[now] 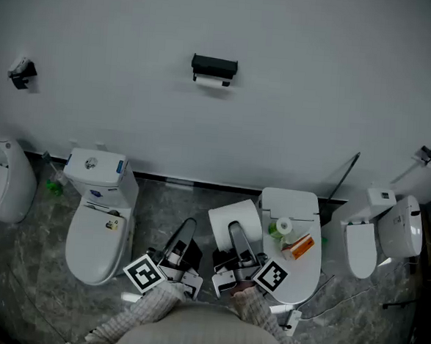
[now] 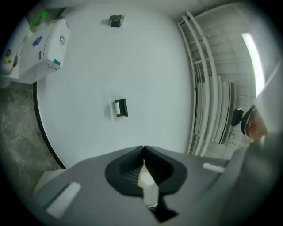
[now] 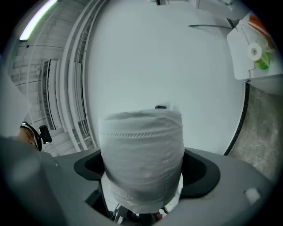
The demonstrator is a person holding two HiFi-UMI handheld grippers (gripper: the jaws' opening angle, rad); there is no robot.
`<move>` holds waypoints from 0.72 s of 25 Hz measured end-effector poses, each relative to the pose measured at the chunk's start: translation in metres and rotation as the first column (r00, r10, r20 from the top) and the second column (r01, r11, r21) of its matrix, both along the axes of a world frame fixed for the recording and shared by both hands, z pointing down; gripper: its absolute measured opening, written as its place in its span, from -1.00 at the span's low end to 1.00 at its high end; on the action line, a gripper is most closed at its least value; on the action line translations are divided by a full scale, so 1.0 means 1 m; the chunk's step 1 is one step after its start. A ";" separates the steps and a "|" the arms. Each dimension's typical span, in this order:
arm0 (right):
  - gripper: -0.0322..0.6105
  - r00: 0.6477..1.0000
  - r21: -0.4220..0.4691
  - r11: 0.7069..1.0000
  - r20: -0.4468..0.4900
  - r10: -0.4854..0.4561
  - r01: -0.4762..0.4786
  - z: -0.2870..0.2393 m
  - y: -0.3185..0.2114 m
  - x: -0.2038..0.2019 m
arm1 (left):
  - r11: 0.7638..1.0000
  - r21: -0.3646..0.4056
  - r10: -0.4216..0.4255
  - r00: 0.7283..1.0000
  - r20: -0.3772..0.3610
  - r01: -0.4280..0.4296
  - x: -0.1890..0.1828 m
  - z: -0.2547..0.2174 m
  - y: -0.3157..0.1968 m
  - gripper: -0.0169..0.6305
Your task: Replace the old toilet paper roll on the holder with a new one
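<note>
Right gripper (image 1: 237, 237) spread wide, clamping the new roll (image 3: 141, 154) at lower centre, staged for the swap. Left gripper (image 2: 143, 150) closed, seemingly empty. Holder (image 1: 215, 66) upper centre on wall, well apart; old roll (image 1: 213, 80) probably not yet removed.

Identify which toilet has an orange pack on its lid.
The centre toilet, beside the held paper roll: the orange pack lies on its lid. The blue-labelled toilet and right toilet carry none.

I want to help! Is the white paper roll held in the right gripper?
Held. The white toilet paper roll fills the gap between the right gripper's dark fingers, which press its sides.
</note>
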State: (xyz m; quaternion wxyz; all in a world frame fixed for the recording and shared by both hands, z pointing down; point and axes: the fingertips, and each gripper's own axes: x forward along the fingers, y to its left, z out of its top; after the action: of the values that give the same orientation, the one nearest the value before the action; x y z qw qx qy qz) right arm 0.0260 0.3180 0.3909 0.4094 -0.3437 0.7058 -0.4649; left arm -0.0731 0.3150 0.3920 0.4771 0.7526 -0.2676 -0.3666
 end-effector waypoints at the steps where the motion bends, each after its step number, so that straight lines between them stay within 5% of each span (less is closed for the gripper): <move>1: 0.65 1.000 0.000 1.000 0.000 -0.001 0.001 0.003 -0.003 0.001 | 1.000 -0.002 0.003 1.000 0.000 -0.003 0.001 0.003 -0.002 -0.96; 9: 0.65 1.000 -0.020 1.000 -0.003 -0.004 0.004 0.021 -0.051 0.006 | 1.000 0.000 0.023 1.000 0.017 -0.023 0.014 0.016 -0.046 -0.96; 18: 0.65 0.999 -0.007 1.000 0.015 0.028 -0.028 0.015 -0.174 0.010 | 0.999 0.018 0.040 0.999 0.025 -0.041 0.013 0.008 -0.173 -0.96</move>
State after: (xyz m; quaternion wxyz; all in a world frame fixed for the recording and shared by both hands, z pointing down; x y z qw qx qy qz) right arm 0.0359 0.1436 0.4059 0.4201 -0.3512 0.6963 -0.4640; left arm -0.0602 0.1421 0.3996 0.4739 0.7668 -0.2548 -0.3501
